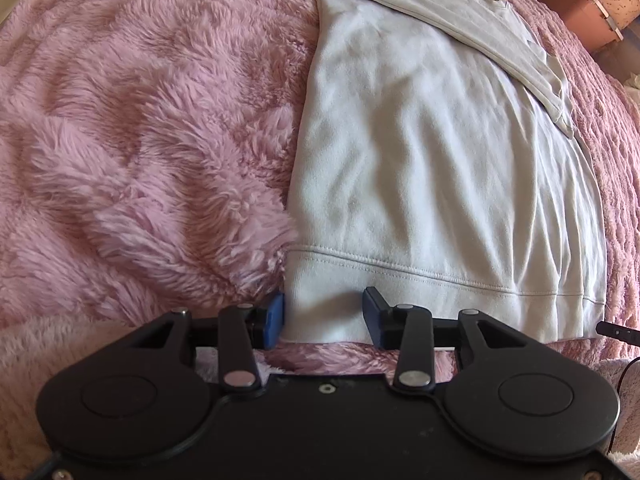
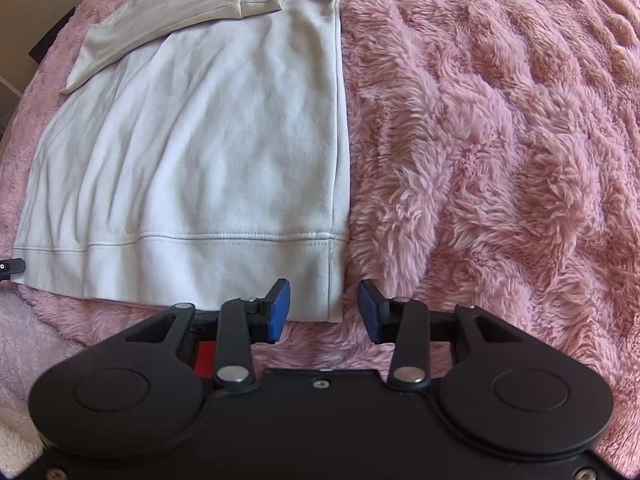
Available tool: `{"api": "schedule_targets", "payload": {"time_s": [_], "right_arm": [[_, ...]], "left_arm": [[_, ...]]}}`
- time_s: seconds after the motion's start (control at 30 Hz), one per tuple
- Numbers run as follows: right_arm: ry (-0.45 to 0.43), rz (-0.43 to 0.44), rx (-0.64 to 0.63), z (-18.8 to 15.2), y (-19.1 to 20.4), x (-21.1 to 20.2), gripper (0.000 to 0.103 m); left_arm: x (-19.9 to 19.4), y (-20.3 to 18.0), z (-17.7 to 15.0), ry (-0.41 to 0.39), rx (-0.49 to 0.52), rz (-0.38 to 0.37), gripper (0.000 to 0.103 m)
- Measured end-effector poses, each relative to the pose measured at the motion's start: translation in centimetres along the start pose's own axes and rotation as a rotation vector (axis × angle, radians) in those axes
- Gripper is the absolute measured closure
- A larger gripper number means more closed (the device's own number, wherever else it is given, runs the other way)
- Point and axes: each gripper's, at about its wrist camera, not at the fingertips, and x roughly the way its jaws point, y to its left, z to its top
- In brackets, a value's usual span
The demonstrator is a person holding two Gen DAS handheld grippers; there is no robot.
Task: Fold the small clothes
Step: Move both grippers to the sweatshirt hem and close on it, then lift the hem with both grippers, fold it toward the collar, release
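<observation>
A white sweatshirt (image 1: pixel 432 168) lies flat on a fluffy pink blanket (image 1: pixel 140 140), hem band toward me, with a sleeve (image 1: pixel 460 12) folded across its far part. My left gripper (image 1: pixel 324 318) is open, its blue pads astride the hem's near left corner. In the right wrist view the sweatshirt (image 2: pixel 208 152) lies left of centre, with the folded sleeve (image 2: pixel 180 12) at the top. My right gripper (image 2: pixel 324 308) is open at the hem's near right corner, which lies between the blue pads.
The pink blanket (image 2: pixel 500 140) spreads wide to the right of the garment. A brown box-like object (image 1: pixel 580 4) stands beyond the bed at the far right. The other gripper's black tip (image 1: pixel 616 334) shows at the hem's right end.
</observation>
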Motion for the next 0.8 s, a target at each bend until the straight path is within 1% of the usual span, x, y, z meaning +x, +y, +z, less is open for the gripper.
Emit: {"api": "schedule_targets", "payload": {"time_s": [0.1,0.17,0.2,0.23,0.27,0.3,0.33,0.37,0.47,0.57,0.63,0.73,0.8], "right_arm": [[0.040,-0.013,0.004,0.5,0.0,0.9,0.063],[0.066,-0.004,0.003,0.7,0.1,1.4,0.067],[0.075,0.006,-0.003,0.8,0.2,1.6,0.081],[0.079,0.015,-0.013,0.8,0.3,1.7,0.087],[0.077,0.012,-0.024,0.7,0.5,1.7,0.088],[0.073,0.015,-0.033,0.7,0.7,1.6,0.091],[0.067,0.022,-0.035,0.7,0.8,1.5,0.092],[0.061,0.026,-0.028,0.7,0.8,1.3,0.092],[0.030,0.062,0.016,0.7,0.5,0.7,0.093],[-0.012,0.117,0.058,0.8,0.0,-0.4,0.093],[-0.053,0.172,0.095,1.0,-0.3,-1.5,0.094],[-0.120,0.255,0.138,1.9,-0.5,-2.9,0.094],[-0.166,0.285,0.152,2.9,-0.3,-3.6,0.094]], "left_arm": [[0.3,0.0,0.2,0.018,0.005,-0.012,0.062],[0.2,-0.1,0.1,0.016,0.015,-0.030,0.066],[0.1,0.0,0.1,0.010,0.014,-0.037,0.067],[-0.1,0.1,0.0,0.004,0.010,-0.044,0.076],[-0.1,0.2,0.1,0.002,0.010,-0.055,0.097],[-0.2,0.4,0.1,-0.002,-0.005,-0.074,0.097],[-0.4,0.8,0.0,-0.006,-0.026,-0.102,0.098],[-0.6,1.0,0.0,-0.009,-0.034,-0.112,0.098],[-1.5,0.8,0.0,-0.027,-0.030,-0.142,0.098],[-2.7,0.7,0.2,-0.048,-0.031,-0.187,0.098],[-3.4,0.7,0.6,-0.061,-0.042,-0.221,0.098],[-4.1,1.0,1.9,-0.079,-0.079,-0.292,0.099],[-4.5,0.8,3.0,-0.099,-0.086,-0.328,0.099]]}}
